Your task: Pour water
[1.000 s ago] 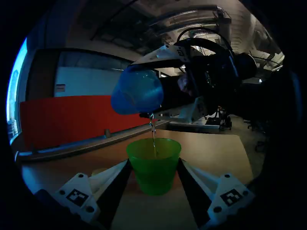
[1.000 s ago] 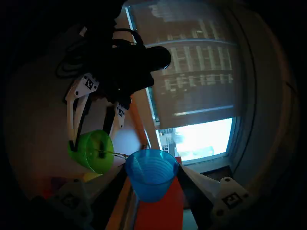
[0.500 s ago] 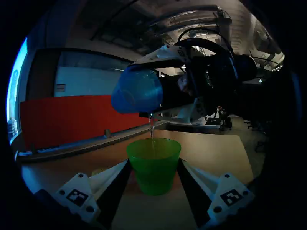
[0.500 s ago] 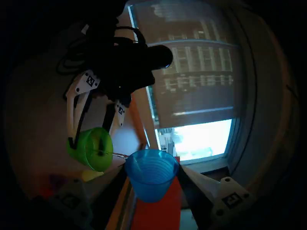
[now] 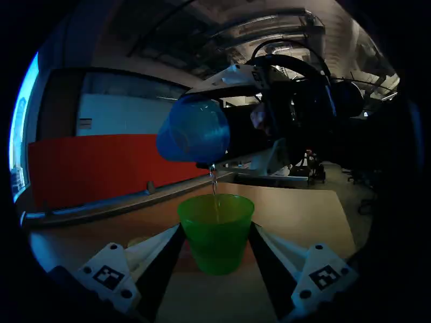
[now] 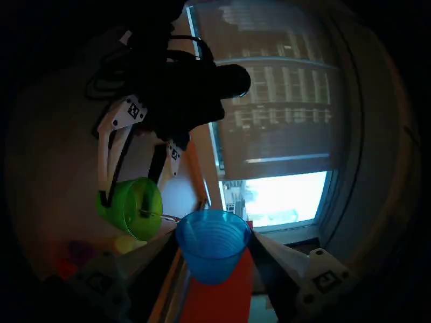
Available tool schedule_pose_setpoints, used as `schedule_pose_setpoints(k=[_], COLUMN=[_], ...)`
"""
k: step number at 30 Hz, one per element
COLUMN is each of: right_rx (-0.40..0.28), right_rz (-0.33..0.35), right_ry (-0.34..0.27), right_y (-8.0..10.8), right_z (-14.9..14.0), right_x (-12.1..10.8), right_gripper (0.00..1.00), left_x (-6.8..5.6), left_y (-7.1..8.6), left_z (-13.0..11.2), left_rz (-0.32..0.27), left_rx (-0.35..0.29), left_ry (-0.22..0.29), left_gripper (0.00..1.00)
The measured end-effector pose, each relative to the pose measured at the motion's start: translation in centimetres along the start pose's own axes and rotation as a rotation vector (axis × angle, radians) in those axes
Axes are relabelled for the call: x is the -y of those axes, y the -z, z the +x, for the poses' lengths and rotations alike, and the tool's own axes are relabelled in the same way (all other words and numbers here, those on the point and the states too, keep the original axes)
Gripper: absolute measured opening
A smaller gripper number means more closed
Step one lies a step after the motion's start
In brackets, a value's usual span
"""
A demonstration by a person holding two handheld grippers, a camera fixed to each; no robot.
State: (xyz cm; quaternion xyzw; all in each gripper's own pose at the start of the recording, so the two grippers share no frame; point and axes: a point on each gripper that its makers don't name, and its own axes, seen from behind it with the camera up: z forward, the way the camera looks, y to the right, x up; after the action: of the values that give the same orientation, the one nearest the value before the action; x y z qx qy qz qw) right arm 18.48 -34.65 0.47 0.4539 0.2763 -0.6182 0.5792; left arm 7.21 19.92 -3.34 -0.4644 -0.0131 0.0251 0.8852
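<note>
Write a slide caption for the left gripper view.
Right gripper tips a blue cup, trickling water into the green cup held by the left gripper.

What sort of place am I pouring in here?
Likely an open-plan office or lab: a wooden table, an orange partition wall, and a big window with a blind.

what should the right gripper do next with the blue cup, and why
Probably tip the blue cup a touch further with the right gripper. Just a thin stream of water falls from its rim, landing well inside the green cup, which the left gripper holds upright below it, so a little more tilt looks safe. How much water the blue cup has left is hard to tell.
</note>
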Motion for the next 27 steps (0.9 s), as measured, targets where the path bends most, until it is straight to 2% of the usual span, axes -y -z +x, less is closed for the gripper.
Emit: schedule_pose_setpoints(k=[27], right_rx=[0.018], right_rz=[0.02], right_ry=[0.068], right_y=[0.03], right_z=[-0.3], right_x=[0.37], right_gripper=[0.91], left_x=[-0.23], left_y=[0.03], left_z=[0.09], left_rz=[0.001], left_rx=[-0.004], left_ry=[0.0], left_gripper=[0.82])
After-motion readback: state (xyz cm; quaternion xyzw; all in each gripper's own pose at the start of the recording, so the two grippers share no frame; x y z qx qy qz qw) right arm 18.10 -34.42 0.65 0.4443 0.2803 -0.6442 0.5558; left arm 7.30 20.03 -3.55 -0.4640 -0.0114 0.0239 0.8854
